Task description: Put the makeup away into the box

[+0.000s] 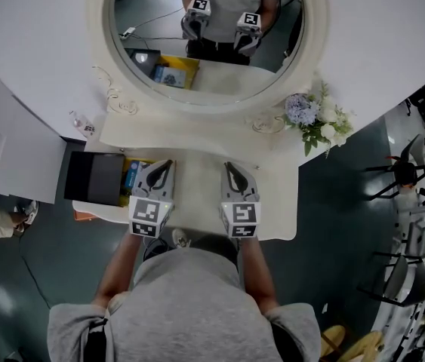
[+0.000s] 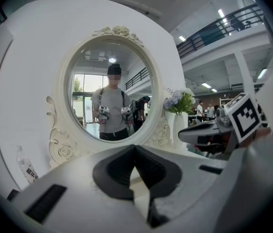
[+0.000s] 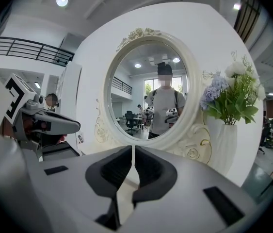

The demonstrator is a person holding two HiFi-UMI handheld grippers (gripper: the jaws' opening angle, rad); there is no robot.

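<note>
Left gripper (image 1: 165,166) and right gripper (image 1: 229,167) hover over the tabletop (image 1: 197,194), jaws clenched on nothing, the box (image 1: 130,173) just left of them, likely a neutral rest pose.

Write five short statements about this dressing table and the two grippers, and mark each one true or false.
1. The left gripper is shut and empty. True.
2. The right gripper grips a lipstick. False: its jaws are shut with nothing between them.
3. In the head view, the flowers stand to the right of the mirror. True.
4. The mirror is square. False: it is rounded, in a cream frame.
5. Both grippers are side by side over the table. True.
</note>
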